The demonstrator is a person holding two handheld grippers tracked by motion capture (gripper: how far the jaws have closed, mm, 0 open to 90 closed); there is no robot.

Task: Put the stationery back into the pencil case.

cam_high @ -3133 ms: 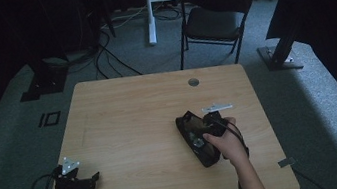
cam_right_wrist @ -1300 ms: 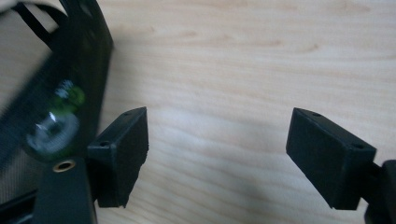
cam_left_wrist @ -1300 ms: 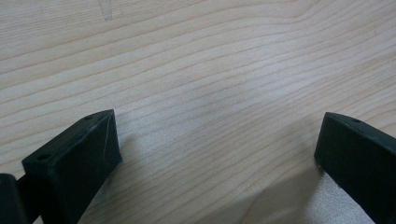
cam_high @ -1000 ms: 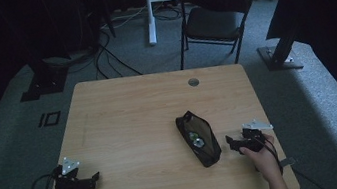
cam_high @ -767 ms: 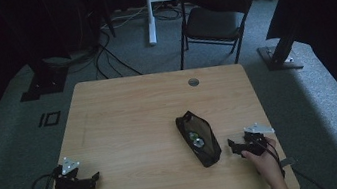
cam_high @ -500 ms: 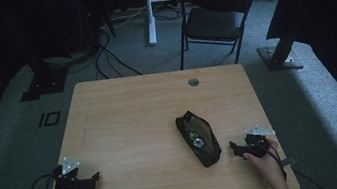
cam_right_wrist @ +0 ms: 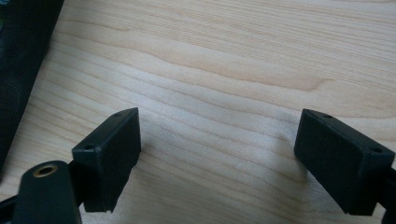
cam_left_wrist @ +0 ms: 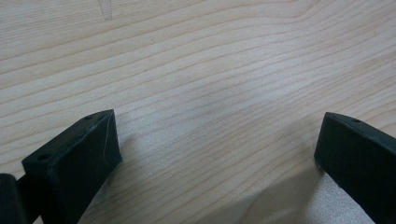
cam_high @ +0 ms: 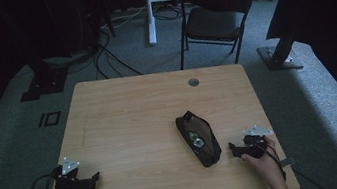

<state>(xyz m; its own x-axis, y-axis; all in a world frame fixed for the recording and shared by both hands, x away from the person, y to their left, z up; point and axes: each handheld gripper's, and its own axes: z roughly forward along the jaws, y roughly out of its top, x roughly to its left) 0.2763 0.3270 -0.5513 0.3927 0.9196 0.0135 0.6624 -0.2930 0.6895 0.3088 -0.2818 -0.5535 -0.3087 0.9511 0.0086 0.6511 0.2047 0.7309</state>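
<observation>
Just to the left of your right gripper (cam_high: 238, 151), the black mesh pouch (cam_high: 198, 138) lies flat on the wooden table (cam_high: 129, 115), something round and shiny showing through its mesh. Your jaws have just been opening and stand wide with bare wood between them, probably because the pouch is set down. Your left gripper (cam_high: 93, 179), well apart, rests wide and empty.
</observation>
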